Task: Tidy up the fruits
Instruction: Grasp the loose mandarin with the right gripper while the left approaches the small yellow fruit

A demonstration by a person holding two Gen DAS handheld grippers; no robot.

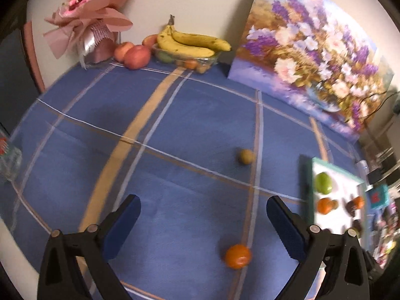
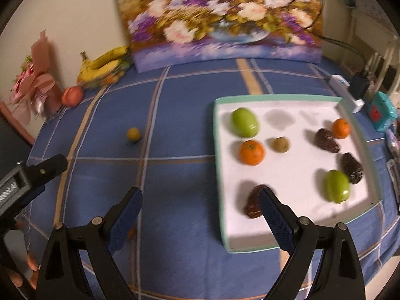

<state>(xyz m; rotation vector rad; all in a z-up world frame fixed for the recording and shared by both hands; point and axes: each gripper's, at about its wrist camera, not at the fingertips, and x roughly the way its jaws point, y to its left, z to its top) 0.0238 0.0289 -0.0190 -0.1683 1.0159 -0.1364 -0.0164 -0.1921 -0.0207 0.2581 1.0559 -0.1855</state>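
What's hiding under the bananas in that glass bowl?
Under the bananas the glass bowl shows a green fruit and small orange fruits. The bananas cover whatever else is inside.

Left gripper (image 1: 202,215) spread wide, empty, over the blue plaid tablecloth (image 1: 175,125). Loose orange (image 1: 237,256) lies between its fingers; small yellow-green fruit (image 1: 246,156) farther out. White tray (image 1: 337,200) at right holds a green fruit (image 1: 323,182) and oranges, blurred.

Flower painting (image 2: 215,17), pink bouquet (image 1: 92,12) — blue checked tablecloth (image 1: 175,130).
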